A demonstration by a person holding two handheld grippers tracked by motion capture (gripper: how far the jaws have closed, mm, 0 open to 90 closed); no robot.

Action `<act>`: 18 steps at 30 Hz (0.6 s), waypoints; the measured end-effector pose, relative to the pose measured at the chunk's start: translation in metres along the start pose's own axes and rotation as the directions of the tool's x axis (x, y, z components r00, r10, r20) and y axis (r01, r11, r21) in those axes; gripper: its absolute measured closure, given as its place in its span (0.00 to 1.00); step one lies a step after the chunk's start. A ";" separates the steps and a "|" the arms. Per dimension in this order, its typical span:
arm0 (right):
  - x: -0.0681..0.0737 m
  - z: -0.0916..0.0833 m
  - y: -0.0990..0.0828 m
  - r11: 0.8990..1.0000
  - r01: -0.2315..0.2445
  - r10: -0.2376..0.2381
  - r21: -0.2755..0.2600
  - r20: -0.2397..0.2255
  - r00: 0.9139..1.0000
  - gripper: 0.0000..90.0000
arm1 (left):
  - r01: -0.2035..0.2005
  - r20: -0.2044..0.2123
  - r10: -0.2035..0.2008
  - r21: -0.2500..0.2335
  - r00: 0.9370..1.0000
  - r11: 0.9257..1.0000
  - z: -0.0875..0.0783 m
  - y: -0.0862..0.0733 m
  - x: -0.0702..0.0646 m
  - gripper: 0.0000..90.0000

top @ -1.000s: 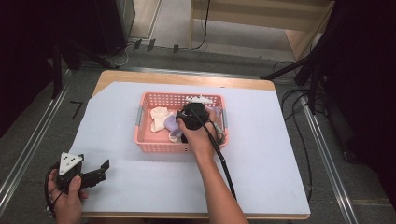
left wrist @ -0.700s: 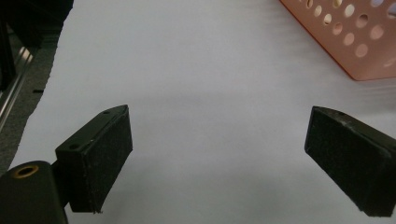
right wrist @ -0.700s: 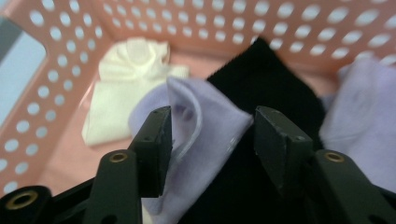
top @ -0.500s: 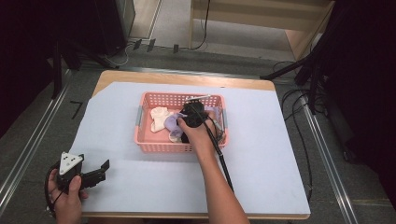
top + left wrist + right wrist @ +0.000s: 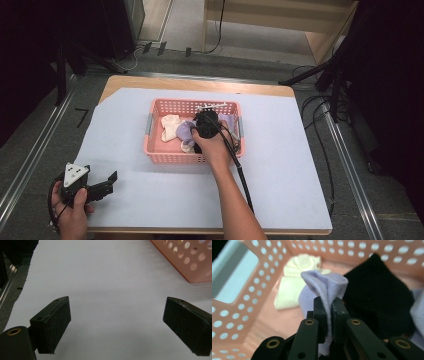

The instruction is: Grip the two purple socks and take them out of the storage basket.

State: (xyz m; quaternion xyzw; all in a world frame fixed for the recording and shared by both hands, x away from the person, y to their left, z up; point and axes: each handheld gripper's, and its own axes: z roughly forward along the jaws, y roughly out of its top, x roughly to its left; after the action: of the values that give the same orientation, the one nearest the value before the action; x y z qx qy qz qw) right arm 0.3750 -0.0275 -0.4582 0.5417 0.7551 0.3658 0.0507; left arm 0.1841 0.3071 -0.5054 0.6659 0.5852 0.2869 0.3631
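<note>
The right gripper (image 5: 329, 307), its jaws just closing, is pinching a soft, light lavender knit sock (image 5: 324, 288) by a bunched fold inside the pink perforated plastic basket (image 5: 242, 307), likely draping limply, while the left gripper (image 5: 117, 322) is gaping wide and empty.

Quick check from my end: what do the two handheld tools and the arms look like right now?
Both are black. The left tool carries a grey three-cornered plate with dark dots, and its two jaws are flat rectangular blocks with a brass-coloured bolt at the base. The right tool has slotted black links with brass-coloured pivots, and a black cable trails along the forearm. No sleeves show on the forearms.
</note>
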 end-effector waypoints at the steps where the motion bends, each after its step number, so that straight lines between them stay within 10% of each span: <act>1: 0.000 -0.002 -0.001 1.000 0.008 -0.008 -0.020 -0.005 1.000 0.94 | 0.000 0.000 0.000 0.000 1.000 1.000 0.000 0.000 0.000 0.10; 9: -0.002 -0.019 -0.006 0.976 0.077 -0.083 -0.205 -0.020 0.996 0.95 | -0.001 -0.001 0.001 0.001 1.000 1.000 0.000 0.000 0.000 0.10; 18: -0.004 -0.035 -0.011 0.918 0.125 -0.144 -0.377 -0.021 0.989 0.95 | -0.001 0.000 0.001 0.003 1.000 1.000 0.000 0.000 0.000 0.10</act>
State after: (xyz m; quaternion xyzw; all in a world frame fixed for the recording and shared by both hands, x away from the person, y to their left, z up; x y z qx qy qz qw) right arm 0.3513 -0.0498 -0.4402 0.4598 0.7079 0.5117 0.1599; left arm 0.1842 0.3072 -0.5054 0.6668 0.5851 0.2862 0.3622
